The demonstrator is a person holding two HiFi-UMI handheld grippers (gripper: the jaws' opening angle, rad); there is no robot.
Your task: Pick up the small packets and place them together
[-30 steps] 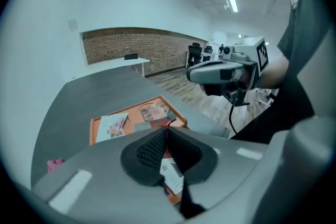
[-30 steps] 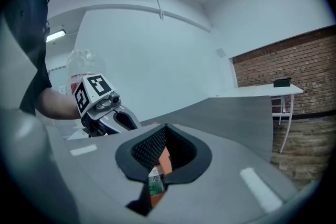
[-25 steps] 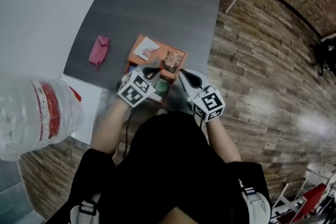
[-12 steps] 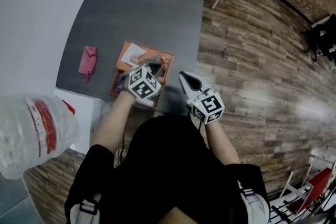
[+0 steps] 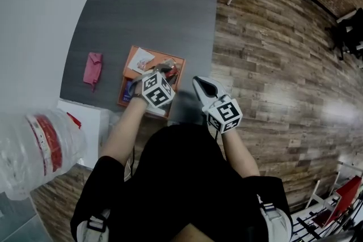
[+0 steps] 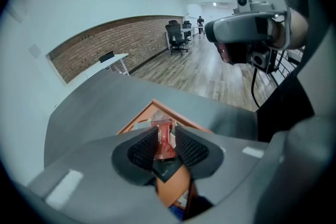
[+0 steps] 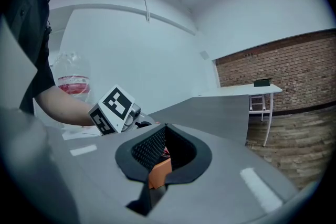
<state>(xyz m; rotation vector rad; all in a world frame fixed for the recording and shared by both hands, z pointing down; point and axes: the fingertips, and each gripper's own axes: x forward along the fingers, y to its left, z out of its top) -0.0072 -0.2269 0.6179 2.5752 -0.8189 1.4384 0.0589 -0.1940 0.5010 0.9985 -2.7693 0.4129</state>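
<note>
Across the right of the head view runs the wooden floor [image 5: 272, 65], with the grey table [image 5: 159, 3] taking up the upper left. At the lower left I see a large clear water bottle [image 5: 39, 147] with a red label.

On the near part of the table lies an orange tray [image 5: 126, 88]. A pink cloth [image 5: 92, 68] lies flat on the table to the tray's left, apart from it.

I have the left gripper [image 5: 165, 69] over the tray, pointing steeply down into it. Its jaws have just been opening. They now stand a little apart, and a small packet [image 6: 165, 140] is upright between the pads. It is red and narrow, with a crimped top edge. It leans toward one pad, the other pad shows a gap beside it, and I read no squeeze on it.

The right gripper [image 5: 195, 80] hangs over the table's near edge, to the right of the tray and clear of it. Its jaw tips meet, with nothing held. Part of the tray shows through the hollow behind the tips.

At the tray's far left corner lies a white packet [image 5: 142, 59], flat, with a small printed picture that I cannot make out.
</note>
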